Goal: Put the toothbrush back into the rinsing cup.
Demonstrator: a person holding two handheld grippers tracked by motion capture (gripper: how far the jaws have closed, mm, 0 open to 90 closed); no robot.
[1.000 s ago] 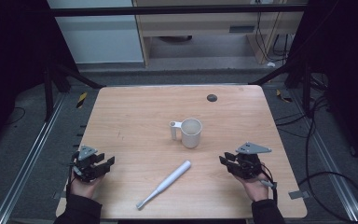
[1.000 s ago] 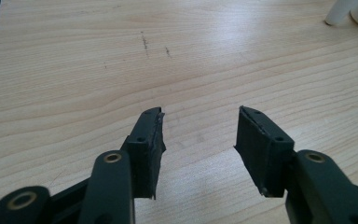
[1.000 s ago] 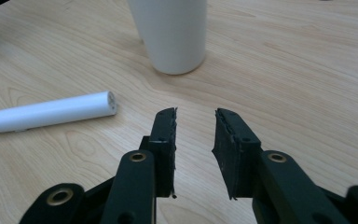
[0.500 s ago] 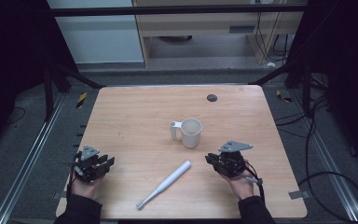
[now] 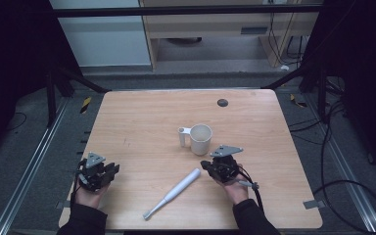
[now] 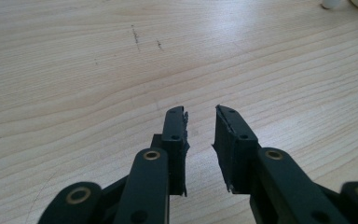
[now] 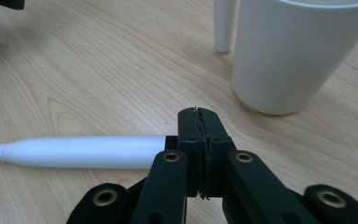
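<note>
Looking down from the high view, a pale wooden table point(image 5: 142, 122) stands on a grey floor, with dark frame posts at either side, black cables point(image 5: 352, 196) trailing at the right and a light cabinet beyond the far edge. A small dark round mark point(image 5: 222, 103) sits near the table's far edge. A white cup point(image 5: 200, 139) with a handle stands upright near the middle. A white electric toothbrush point(image 5: 172, 193) lies slantwise on the near part of the table, thick end toward the cup. The right gripper point(image 5: 214, 166) sits just beside that thick end, close in front of the cup. The left gripper point(image 5: 108, 171) rests at the near left edge, well apart from both things.

In the left gripper view, the left gripper point(image 6: 200, 126) hangs over bare wood grain with a few faint scratches, its jaws parted by a narrow gap and holding nothing.

In the right gripper view, the right gripper point(image 7: 200, 121) has its jaws pressed together, empty. The toothbrush point(image 7: 74, 151) lies flat just to their left, its end hidden behind the jaws. The cup point(image 7: 293, 56) stands close ahead.
</note>
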